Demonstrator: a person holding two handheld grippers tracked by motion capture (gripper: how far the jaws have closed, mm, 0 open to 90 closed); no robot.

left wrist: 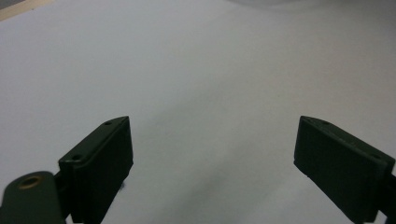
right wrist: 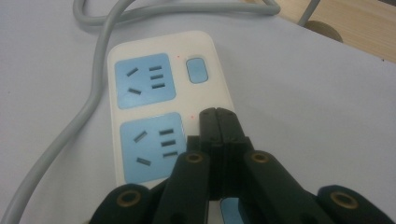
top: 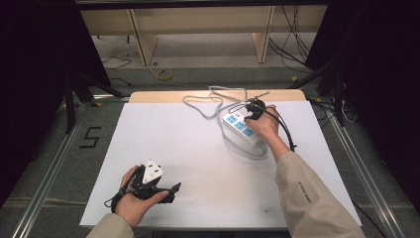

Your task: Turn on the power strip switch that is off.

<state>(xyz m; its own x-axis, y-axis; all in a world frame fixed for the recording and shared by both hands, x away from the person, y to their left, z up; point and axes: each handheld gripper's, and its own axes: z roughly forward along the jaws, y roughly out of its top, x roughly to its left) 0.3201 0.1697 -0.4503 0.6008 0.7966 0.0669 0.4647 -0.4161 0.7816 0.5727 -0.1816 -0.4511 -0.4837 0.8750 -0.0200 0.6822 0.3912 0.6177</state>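
The right gripper [right wrist: 218, 122] is sitting clenched and empty, its tips pressing on or hovering just over the strip [right wrist: 163, 102] where the middle socket's switch would be; contact cannot be confirmed. The strip is lying on the far right of the counter [top: 188, 148], long axis running from far-left to near-right, its cord [top: 208, 101] looping toward the far edge. The right hand [top: 265, 126] is directly over it. The left gripper [top: 158, 189] is resting near the front left corner, fingers [left wrist: 100, 163] released wide over bare counter, well apart from the strip. Open room is lying between them.
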